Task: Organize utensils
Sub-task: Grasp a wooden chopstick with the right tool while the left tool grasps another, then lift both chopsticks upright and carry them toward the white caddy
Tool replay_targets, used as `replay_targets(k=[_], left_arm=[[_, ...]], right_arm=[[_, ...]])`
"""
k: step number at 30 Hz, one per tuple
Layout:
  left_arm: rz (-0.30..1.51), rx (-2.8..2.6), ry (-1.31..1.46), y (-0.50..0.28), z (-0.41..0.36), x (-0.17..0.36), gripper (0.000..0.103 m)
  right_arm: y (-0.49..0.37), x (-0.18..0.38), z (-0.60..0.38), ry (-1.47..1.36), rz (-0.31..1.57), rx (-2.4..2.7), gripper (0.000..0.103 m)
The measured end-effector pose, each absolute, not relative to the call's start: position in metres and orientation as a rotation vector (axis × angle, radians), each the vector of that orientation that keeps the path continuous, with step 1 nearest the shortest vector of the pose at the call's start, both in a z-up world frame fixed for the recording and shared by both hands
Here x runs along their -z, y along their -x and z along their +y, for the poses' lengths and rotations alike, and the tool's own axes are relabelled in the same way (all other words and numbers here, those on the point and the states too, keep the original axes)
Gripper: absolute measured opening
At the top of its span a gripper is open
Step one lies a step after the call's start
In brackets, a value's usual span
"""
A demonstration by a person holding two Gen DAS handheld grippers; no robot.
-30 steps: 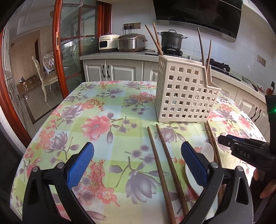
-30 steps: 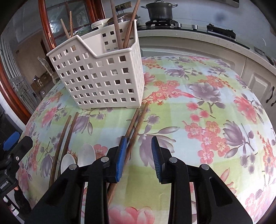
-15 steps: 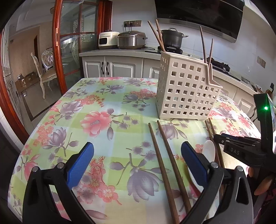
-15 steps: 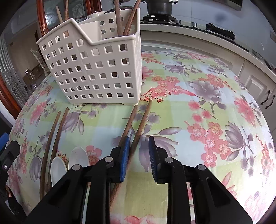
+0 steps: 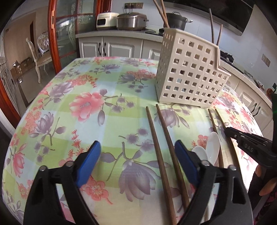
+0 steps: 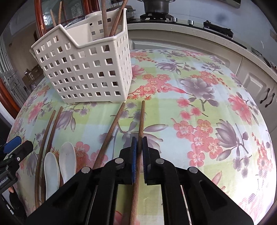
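My right gripper [image 6: 139,143] is shut on a brown chopstick [image 6: 140,121] that points toward the white perforated utensil caddy [image 6: 86,72]. A second chopstick [image 6: 110,133] lies loose to its left. Two white spoons [image 6: 58,162] and two more chopsticks [image 6: 48,135] lie further left. My left gripper [image 5: 136,152] is open and empty above the cloth, beside two chopsticks [image 5: 161,147]. The caddy [image 5: 190,76] holds several upright chopsticks. The right gripper [image 5: 249,145] shows at the right of the left wrist view.
A floral tablecloth [image 5: 86,103] covers the round table. A counter with a pot [image 6: 155,7] and cookers [image 5: 131,20] runs behind. A chair [image 5: 39,55] stands beyond a glass door at the left.
My right gripper has closed on one chopstick of the right pair and turned it away from its partner. The left gripper has stayed open and edged closer to the caddy.
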State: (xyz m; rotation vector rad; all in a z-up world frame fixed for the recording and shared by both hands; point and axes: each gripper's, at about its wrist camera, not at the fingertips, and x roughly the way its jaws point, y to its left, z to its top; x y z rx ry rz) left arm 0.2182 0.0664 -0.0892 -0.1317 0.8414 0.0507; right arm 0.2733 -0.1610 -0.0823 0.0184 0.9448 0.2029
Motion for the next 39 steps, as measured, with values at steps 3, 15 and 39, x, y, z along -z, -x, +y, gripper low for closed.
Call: replay_targets(k=[3, 15, 39], left_arm=[[0.861, -0.058, 0.127, -0.228, 0.065, 0.092, 0.074], [0.930, -0.088, 0.018, -0.252, 0.043, 0.106, 0.043], [0.791, -0.024, 0.073, -0.227, 0.048, 0.071, 0.006]], right_arm=[[-0.272, 0.082, -0.161, -0.013, 0.943, -0.210, 0.006], [-0.271, 0.081, -0.159, 0.012, 0.945, -0.238, 0.007], [-0.251, 0.045, -0.169, -0.037, 0.789, -0.330, 0.006]])
